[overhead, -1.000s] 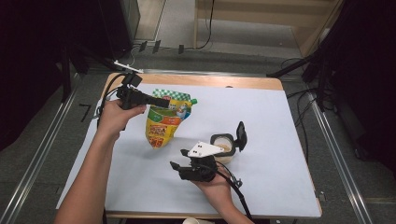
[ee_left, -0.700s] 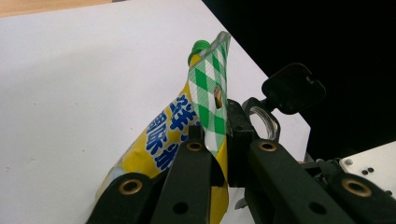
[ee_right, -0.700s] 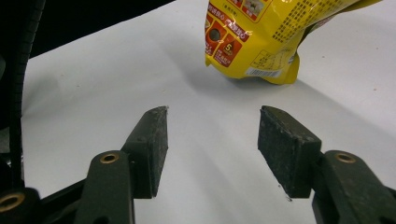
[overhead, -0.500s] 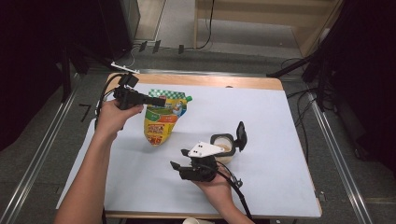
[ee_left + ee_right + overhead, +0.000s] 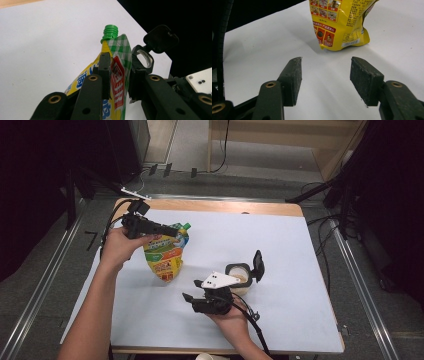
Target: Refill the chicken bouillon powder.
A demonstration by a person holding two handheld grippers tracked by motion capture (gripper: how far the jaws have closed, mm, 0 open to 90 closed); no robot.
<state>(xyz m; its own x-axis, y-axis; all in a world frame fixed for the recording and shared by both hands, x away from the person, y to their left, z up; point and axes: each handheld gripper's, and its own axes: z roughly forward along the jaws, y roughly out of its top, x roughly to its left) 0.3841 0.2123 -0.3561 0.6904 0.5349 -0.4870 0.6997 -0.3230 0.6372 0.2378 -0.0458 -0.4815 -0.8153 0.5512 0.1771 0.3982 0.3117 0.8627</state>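
yellow pouch [image 5: 340, 23], "5" on red label

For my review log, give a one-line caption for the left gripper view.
Left hand-held gripper pinches the top of a yellow spout pouch, green cap on.

Black tool [image 5: 325, 80] with brass screws, grey plate, black cable.

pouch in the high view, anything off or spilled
No spill shows. The yellow pouch is tilted, held near its capped green spout by the left gripper. The container beside it has its lid flipped open.
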